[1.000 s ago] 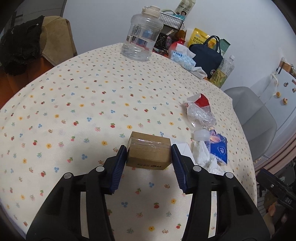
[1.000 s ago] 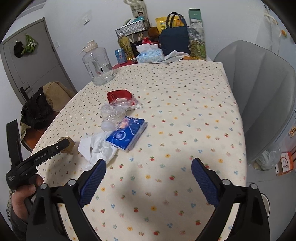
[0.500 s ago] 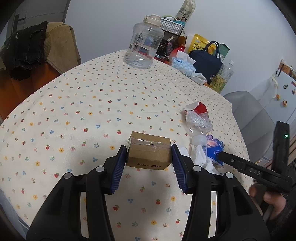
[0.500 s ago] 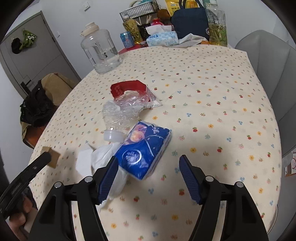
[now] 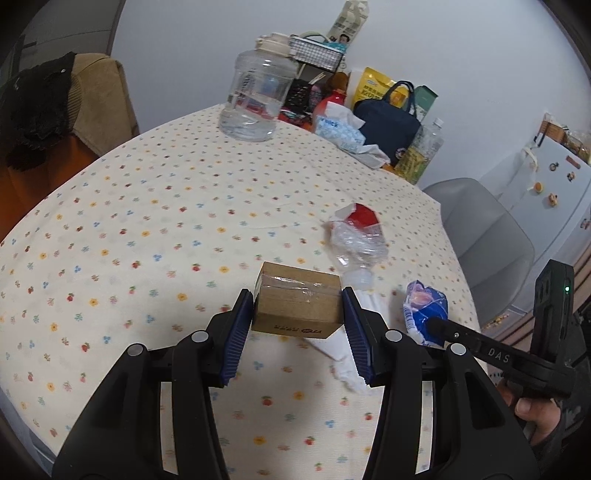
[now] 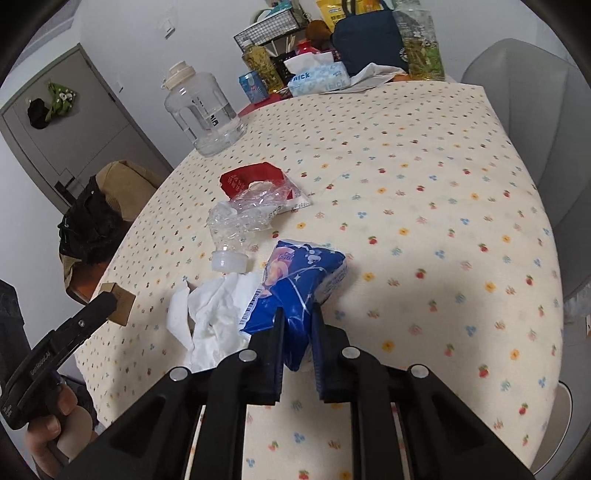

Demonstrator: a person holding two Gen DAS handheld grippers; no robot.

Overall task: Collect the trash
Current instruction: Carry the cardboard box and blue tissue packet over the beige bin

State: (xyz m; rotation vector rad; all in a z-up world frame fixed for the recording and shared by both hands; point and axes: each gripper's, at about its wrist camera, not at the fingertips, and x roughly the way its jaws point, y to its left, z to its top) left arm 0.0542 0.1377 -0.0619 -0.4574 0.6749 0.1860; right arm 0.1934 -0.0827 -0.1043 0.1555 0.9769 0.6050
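My left gripper is shut on a small brown cardboard box and holds it above the flowered tablecloth. The box also shows in the right wrist view. My right gripper is shut on a blue tissue packet, which also shows in the left wrist view. White crumpled tissues, a crushed clear plastic bottle and a red wrapper lie beside the packet.
A large clear water jug stands at the far side. A tissue box, a navy bag, bottles and a wire basket crowd the far edge. A grey chair stands on the right, a chair with clothes on the left.
My right gripper moved forward to the blue tissue packet and shut on it. My left gripper kept its hold on the box and drew back a little.
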